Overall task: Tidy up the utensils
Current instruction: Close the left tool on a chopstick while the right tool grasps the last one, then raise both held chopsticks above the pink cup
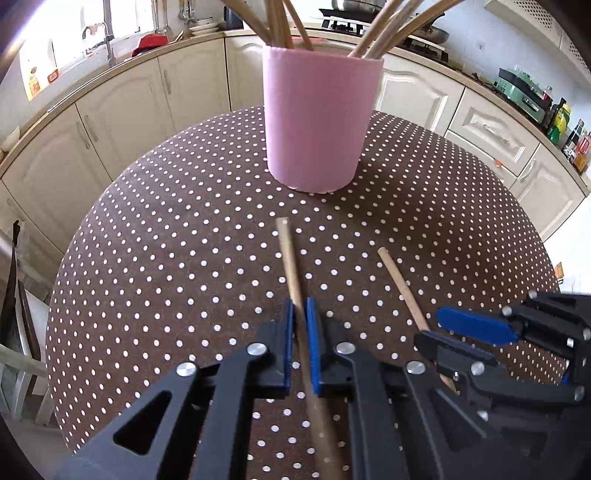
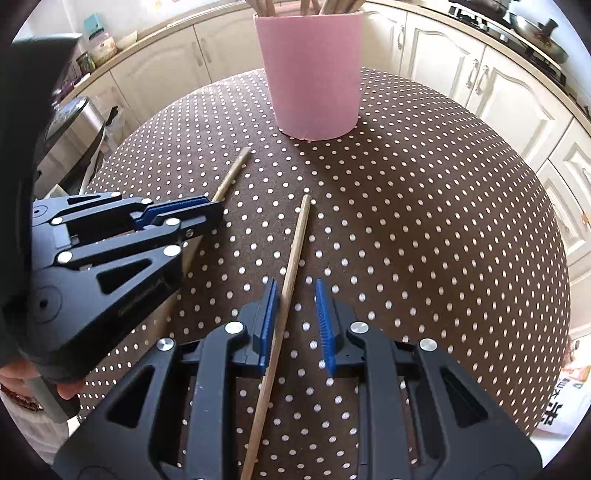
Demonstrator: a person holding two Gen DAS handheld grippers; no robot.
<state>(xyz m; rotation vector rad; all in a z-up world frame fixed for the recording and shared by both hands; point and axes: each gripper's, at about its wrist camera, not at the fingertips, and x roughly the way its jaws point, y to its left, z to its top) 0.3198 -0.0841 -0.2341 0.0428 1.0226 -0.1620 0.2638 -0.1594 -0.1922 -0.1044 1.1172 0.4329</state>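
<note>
A pink cup (image 1: 319, 118) holding several wooden chopsticks stands at the far side of the round polka-dot table (image 1: 147, 240); it also shows in the right wrist view (image 2: 310, 70). My left gripper (image 1: 300, 328) is shut on a wooden chopstick (image 1: 290, 258) lying on the cloth, tip toward the cup. My right gripper (image 2: 294, 306) is open around a second chopstick (image 2: 295, 243), which lies against its left pad. The right gripper shows in the left wrist view (image 1: 476, 332), with that chopstick (image 1: 402, 288). The left gripper shows in the right wrist view (image 2: 207, 210).
Cream kitchen cabinets (image 1: 122, 110) and a counter curve behind the table. A stove with pans (image 1: 369, 18) sits at the back. Bottles (image 1: 569, 129) stand on the counter at right. A chair (image 1: 18, 332) is at the table's left.
</note>
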